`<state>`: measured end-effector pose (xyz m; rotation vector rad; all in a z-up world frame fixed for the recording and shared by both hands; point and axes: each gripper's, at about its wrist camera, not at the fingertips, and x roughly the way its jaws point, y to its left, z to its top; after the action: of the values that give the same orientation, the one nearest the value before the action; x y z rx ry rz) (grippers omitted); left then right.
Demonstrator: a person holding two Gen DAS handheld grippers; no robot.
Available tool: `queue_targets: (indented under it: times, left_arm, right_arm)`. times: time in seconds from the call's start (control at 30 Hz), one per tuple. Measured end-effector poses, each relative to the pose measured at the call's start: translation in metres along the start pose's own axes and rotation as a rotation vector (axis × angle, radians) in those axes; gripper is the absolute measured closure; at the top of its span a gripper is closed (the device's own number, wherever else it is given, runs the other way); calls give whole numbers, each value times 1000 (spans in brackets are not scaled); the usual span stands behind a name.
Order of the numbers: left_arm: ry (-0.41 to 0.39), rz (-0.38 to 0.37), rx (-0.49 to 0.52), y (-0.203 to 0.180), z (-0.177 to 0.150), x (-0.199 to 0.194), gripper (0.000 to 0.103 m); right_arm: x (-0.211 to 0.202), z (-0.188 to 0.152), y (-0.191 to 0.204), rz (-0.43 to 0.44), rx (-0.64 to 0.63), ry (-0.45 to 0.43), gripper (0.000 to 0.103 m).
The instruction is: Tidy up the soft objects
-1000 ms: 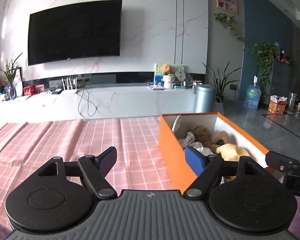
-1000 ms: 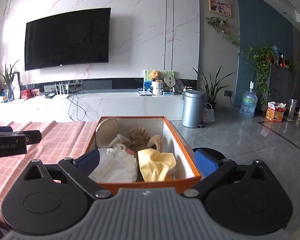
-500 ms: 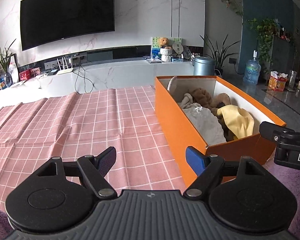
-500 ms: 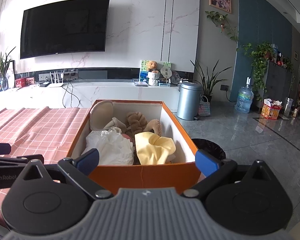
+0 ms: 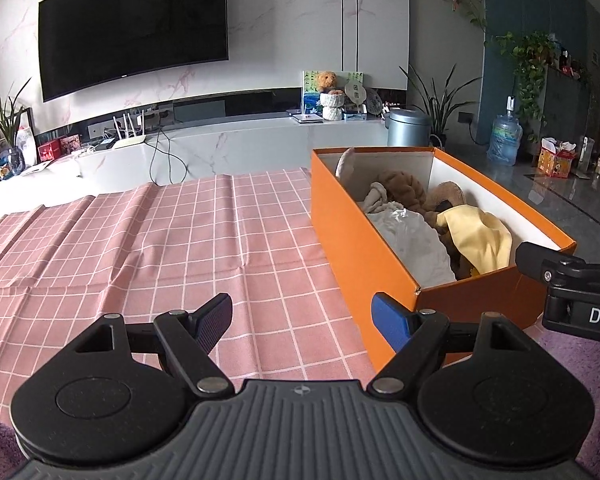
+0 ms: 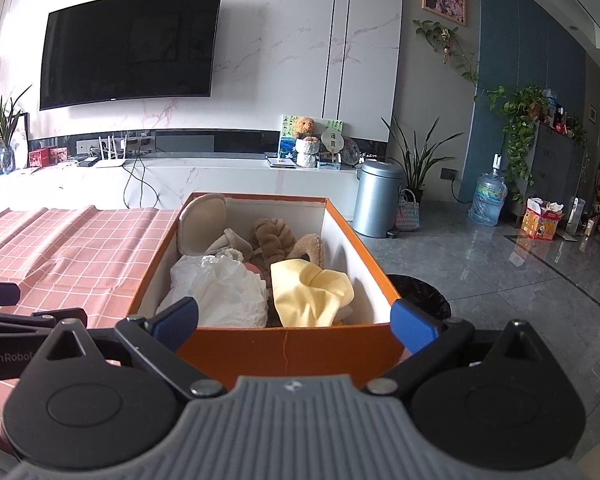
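We look about done: soft items sit in the orange box (image 6: 284, 350), checked worktop (image 5: 140, 248) shows nothing left, left hand-held gripper (image 5: 302, 318) and right hand-held gripper (image 6: 294, 322) both spread, empty.

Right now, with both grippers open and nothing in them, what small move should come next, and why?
Probably draw both back and stop. The soft things, among them a yellow cloth and a white cloth, already lie inside the orange box, and the pink checked cloth shows nothing loose. The left gripper and right gripper are both open and hold nothing.
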<state>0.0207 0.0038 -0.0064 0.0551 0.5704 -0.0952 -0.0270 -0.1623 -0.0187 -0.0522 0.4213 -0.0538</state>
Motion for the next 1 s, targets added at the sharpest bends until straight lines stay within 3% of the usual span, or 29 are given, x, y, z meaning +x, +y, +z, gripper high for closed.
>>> queue_targets:
  times: [1.0]
  left_arm:
    - [0, 2, 16, -2, 0, -2, 10]
  right_arm:
    - [1, 0, 0, -4, 4, -2, 3]
